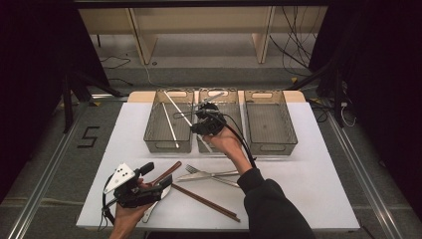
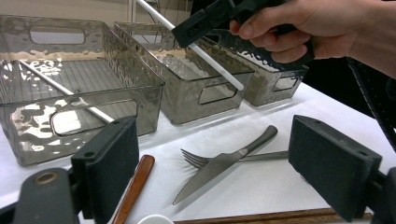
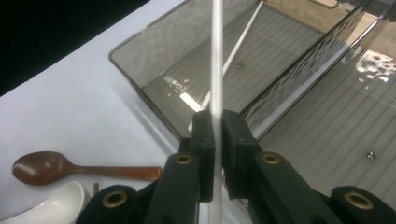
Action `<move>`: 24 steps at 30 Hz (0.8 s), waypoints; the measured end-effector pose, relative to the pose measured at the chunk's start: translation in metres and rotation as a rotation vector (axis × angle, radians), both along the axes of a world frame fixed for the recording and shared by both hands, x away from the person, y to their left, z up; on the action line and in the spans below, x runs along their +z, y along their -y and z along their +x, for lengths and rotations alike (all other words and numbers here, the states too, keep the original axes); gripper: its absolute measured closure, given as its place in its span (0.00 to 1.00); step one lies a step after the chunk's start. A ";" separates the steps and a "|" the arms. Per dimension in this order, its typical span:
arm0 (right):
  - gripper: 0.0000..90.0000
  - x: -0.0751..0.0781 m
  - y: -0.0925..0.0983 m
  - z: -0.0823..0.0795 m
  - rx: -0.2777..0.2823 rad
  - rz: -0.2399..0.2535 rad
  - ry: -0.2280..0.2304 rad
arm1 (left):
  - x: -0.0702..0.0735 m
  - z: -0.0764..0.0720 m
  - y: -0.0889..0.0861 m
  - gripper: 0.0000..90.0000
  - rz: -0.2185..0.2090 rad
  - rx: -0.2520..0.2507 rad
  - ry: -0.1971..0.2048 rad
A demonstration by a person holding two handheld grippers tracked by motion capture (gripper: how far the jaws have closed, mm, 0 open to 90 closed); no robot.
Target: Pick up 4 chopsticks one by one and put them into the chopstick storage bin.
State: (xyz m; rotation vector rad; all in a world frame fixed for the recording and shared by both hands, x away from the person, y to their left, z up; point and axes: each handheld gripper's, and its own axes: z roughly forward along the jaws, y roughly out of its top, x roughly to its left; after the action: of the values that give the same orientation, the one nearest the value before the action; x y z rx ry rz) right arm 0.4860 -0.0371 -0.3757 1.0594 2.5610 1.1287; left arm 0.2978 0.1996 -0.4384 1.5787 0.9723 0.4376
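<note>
Right gripper (image 1: 203,118) is clamped on a white chopstick (image 1: 175,105), held over the left bin (image 1: 168,142), long axis slanting across it toward the mate (image 1: 169,124) lying inside. Left gripper (image 1: 158,178) sits wide open, empty, near the fork (image 1: 199,173).

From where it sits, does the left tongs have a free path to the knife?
Probably yes: the left tongs stand open facing the knife, which lies across the fork, with bare table between.
</note>
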 end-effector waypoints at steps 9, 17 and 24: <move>0.94 0.003 -0.006 0.007 -0.014 0.009 0.000 | 0.000 0.000 0.000 0.18 -0.004 0.001 0.000; 0.94 0.005 -0.016 0.015 -0.028 0.014 -0.002 | 0.000 0.000 0.000 0.18 -0.007 0.001 0.000; 0.94 0.003 -0.026 0.023 -0.054 0.026 -0.016 | 0.000 0.000 0.000 0.18 -0.009 -0.001 -0.001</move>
State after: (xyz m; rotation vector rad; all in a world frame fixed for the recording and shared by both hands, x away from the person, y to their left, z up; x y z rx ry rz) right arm 0.5089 -0.0116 -0.3727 1.1414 2.5200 1.1476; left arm 0.2978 0.1999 -0.4381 1.5712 0.9728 0.4318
